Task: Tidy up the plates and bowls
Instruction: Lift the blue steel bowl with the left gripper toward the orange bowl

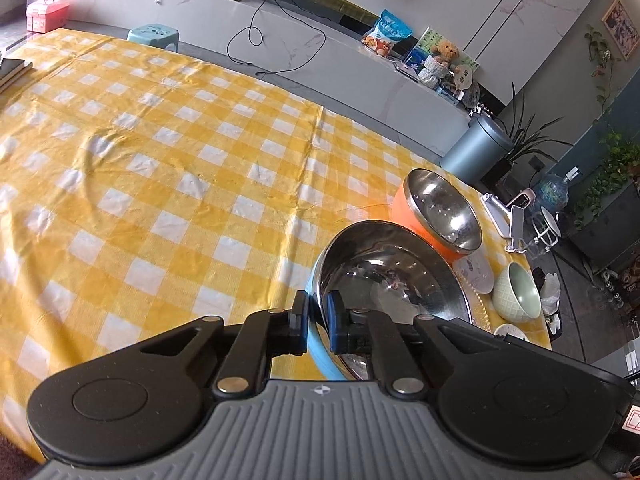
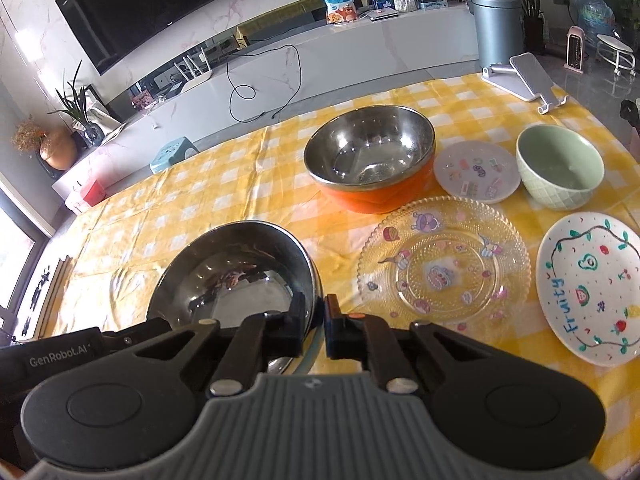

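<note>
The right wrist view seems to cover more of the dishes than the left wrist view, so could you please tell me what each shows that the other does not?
Only the right wrist view shows the television and the whole clear glass plate and "Fruity" plate.

Only the left wrist view shows the pink box and the blue bowl's blue outside.

Both show that bowl's rim gripped by the left gripper and the right gripper, plus the orange bowl, green bowl and checked tablecloth.

"Fruity" on white plate (image 2: 590, 288); "GenRobot.AI" on left gripper (image 2: 60, 360).
</note>
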The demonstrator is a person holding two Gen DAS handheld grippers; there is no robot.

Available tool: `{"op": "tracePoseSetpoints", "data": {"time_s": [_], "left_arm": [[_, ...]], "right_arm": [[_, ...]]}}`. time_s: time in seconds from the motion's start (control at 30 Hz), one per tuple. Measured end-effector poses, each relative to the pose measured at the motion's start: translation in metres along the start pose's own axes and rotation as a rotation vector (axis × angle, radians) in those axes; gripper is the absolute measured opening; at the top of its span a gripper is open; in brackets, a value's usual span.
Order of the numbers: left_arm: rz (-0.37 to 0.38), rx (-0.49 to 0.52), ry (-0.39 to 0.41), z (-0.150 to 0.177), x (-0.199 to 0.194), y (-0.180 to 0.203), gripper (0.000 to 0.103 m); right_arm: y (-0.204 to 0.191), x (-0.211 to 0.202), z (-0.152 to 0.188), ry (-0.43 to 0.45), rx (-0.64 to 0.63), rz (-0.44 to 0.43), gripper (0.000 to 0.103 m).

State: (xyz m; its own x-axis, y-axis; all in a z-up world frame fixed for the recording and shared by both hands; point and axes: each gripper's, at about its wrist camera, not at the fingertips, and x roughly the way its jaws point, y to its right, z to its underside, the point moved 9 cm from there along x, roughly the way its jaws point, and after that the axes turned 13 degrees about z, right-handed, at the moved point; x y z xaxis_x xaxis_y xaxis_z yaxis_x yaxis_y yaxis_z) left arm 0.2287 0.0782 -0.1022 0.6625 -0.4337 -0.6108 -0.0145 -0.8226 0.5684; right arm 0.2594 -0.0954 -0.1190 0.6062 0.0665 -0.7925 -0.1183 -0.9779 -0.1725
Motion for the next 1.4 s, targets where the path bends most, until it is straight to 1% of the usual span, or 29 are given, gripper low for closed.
{"op": "tracePoseSetpoints", "data": {"time_s": [0.27, 0.47, 0.73, 1.03, 1.23, 1.4], "left_arm": [[0.000, 0.002, 0.027, 0.024, -0.040, 0.009, 0.010], [-0.018, -0.009, 0.033, 0.039, -0.056, 0.002, 0.010], [-0.038, -0.055, 0.002, 0.057, -0.055, -0.023, 0.010], [-0.052, -0.084, -0.041, 0.066, -0.046, -0.039, 0.010], [-0.067, -0.059, -0.056, 0.068, -0.044, -0.040, 0.010], [-0.072, -0.041, -0.067, 0.068, -0.042, -0.038, 0.011]], "right_arm": [[0.003, -0.041, 0.032, 0.012, 0.005, -0.027, 0.007], [0.000, -0.052, 0.055, 0.000, -0.012, -0.037, 0.007], [-0.011, -0.043, 0.074, -0.039, -0.034, -0.037, 0.007], [-0.014, -0.025, 0.084, -0.097, -0.042, -0.015, 0.007], [-0.016, -0.023, 0.087, -0.113, -0.050, -0.012, 0.008], [-0.016, -0.022, 0.089, -0.124, -0.038, -0.023, 0.012]]}}
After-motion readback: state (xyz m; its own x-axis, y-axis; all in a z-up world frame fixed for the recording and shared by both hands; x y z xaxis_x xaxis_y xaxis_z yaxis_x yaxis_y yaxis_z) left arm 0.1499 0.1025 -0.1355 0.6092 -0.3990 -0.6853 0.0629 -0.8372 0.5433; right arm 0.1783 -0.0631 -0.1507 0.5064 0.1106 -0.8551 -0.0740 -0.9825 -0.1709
